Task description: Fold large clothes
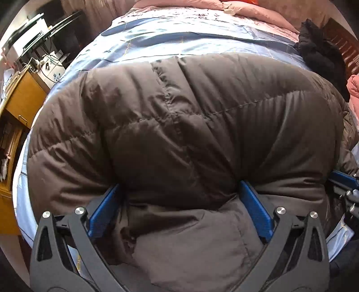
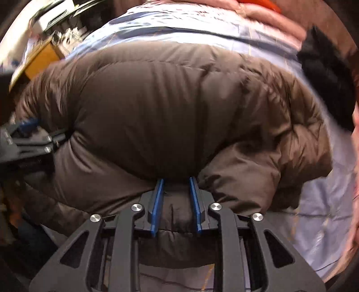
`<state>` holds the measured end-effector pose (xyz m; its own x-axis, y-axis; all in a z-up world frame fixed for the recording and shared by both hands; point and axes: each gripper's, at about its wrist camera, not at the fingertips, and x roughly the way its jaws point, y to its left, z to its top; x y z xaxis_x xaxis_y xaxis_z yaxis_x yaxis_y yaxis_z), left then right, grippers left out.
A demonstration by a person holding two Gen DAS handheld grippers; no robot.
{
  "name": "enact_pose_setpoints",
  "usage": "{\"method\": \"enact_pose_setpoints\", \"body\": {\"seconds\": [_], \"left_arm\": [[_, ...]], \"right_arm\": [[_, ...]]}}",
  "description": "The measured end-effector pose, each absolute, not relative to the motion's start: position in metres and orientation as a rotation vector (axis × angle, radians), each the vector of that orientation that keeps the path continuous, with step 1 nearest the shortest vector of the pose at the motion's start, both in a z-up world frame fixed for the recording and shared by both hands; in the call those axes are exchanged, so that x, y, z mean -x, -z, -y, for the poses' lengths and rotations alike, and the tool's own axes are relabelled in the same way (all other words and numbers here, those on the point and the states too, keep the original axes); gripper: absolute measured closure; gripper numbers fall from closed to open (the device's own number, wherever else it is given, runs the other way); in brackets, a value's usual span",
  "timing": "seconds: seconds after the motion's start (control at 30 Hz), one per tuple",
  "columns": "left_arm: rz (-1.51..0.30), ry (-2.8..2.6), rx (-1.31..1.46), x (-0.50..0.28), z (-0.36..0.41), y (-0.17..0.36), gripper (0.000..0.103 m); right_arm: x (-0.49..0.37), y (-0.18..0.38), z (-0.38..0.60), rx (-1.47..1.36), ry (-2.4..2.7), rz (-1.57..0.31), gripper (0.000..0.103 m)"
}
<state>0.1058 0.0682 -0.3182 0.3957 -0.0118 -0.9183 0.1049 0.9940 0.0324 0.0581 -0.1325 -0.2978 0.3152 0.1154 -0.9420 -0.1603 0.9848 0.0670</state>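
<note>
Two grippers, both on the near edge of the brown puffer jacket (image 1: 179, 125), which lies bunched across the blue bedsheet (image 1: 157, 36). My left gripper (image 1: 179, 191) has its jaws spread wide w/ a thick roll of padding between the blue pads (image 1: 255, 209). I can't tell if it's really pinching or just straddling the bulk; the gap is big bc the down is so lofty. My right gripper (image 2: 176, 186) is pinched narrow on a fold of the same edge, fabric squeezed between its pads (image 2: 157, 206), so that one's clenched on the jacket.

Why both along one edge: a coat this puffy slumps if I lift from one spot, so spacing the grips keeps the edge straight for carrying over. The right-wrist view is blurred toward the edges, so I'd guess that hand's moving.

Judgement: mid-fold, jacket already doubled into a hump, prob. one more fold or a tidy-up left. Risk is the slick shell slipping out, esp. on the left.

A black garment (image 1: 323, 56) sits well apart at the far right; pink bedding (image 1: 258, 11) beyond.
</note>
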Motion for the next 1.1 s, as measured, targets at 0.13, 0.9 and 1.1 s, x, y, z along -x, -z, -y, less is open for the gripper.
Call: {"method": "enact_pose_setpoints", "body": {"seconds": [0.13,0.9,1.1], "left_arm": [[-1.153,0.077,-0.008,-0.101,-0.078,0.303,0.002],[-1.203,0.162,-0.102,-0.020,-0.056,0.319,0.002],[-1.196,0.183,0.010,-0.026,-0.067,0.310,0.002]], "right_arm": [[-0.050,0.273,0.147,-0.003,-0.168,-1.182,0.083],[-0.045,0.291,0.169,-0.025,-0.063,-1.224,0.081],[-0.049,0.269,0.170,-0.098,-0.075,-1.140,0.075]]}}
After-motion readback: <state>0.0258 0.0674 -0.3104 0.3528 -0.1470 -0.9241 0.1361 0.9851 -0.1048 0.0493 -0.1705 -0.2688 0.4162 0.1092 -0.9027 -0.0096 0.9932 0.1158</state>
